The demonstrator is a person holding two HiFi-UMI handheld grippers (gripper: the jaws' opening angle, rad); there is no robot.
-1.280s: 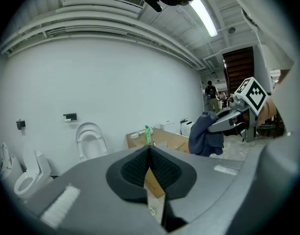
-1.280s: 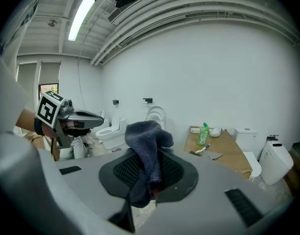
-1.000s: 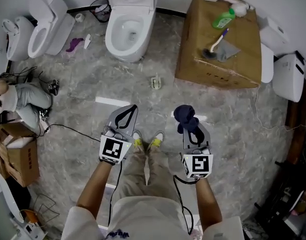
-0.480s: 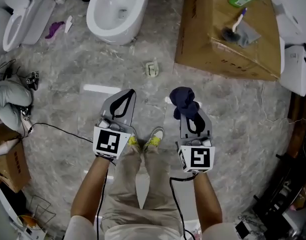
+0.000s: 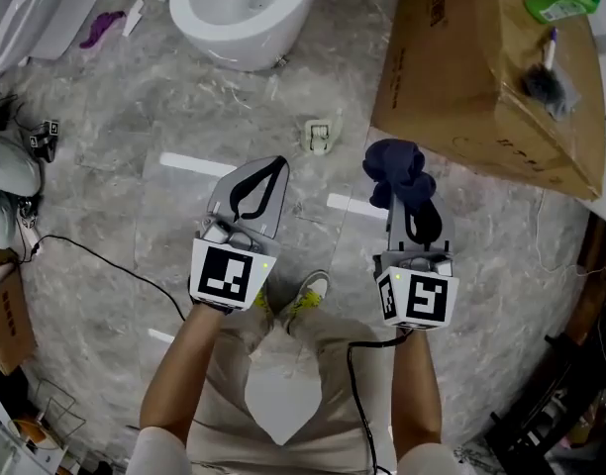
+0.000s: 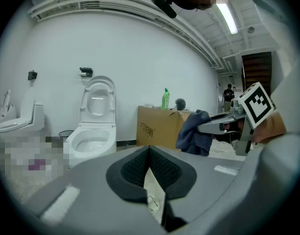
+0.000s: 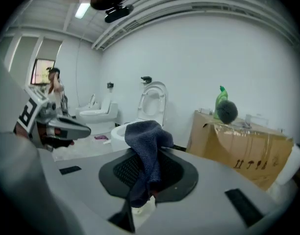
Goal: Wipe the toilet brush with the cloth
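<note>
The dark blue cloth [image 5: 395, 171] is sitting pinched between the fingers of the right gripper [image 5: 414, 206], bunching up past their tips and hanging down between the pads. The toilet brush [image 5: 547, 79] is lying on the cardboard box [image 5: 461, 67], at about 1 o'clock from that gripper and well apart from it, near a green bottle [image 5: 560, 3]. The left gripper [image 5: 261, 181] is holding its fingers pressed together with nothing between them. Both forearms are reaching forward side by side above the marble floor [image 5: 135, 166], with the grippers pointing toward 12 o'clock. A white toilet [image 5: 239, 18] is standing at 11 o'clock.
</note>
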